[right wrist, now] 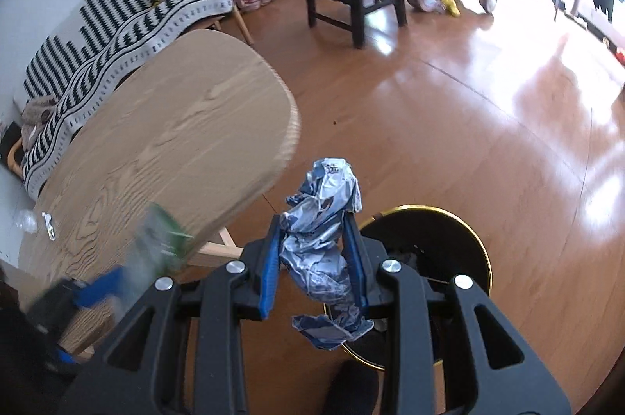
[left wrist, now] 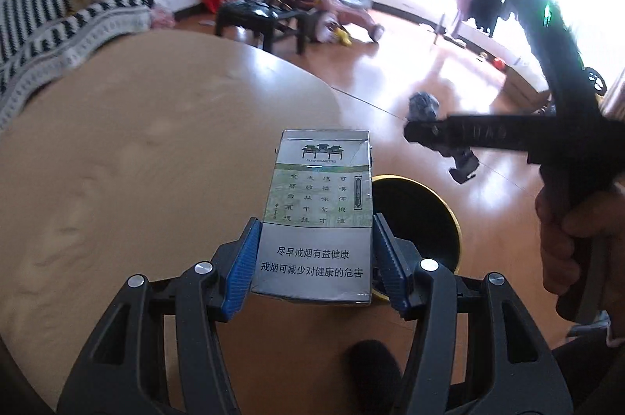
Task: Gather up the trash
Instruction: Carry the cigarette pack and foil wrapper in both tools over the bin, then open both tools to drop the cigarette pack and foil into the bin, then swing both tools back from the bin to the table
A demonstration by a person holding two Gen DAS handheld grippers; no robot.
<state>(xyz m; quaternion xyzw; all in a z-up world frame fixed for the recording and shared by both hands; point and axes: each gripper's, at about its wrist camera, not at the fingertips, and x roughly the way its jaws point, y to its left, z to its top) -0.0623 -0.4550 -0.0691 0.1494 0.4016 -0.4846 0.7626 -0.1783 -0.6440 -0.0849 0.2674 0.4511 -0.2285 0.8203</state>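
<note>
Left wrist view is showing the left gripper [left wrist: 314, 266] clamping a cigarette pack [left wrist: 318, 216] between its blue pads, upright and square in the jaws, hanging just beside the bin [left wrist: 449, 216]. Right wrist view is showing the right gripper [right wrist: 315, 268] pinching a crumpled wrapper [right wrist: 318, 239] that is sticking out above and below its pads, with the same bin's [right wrist: 474, 247] rim just beyond. Both pieces are gathered but not yet dropped in. Farther off, small scraps [right wrist: 49, 225] are lying on the table [right wrist: 175, 141], so collecting probably isn't finished.
</note>
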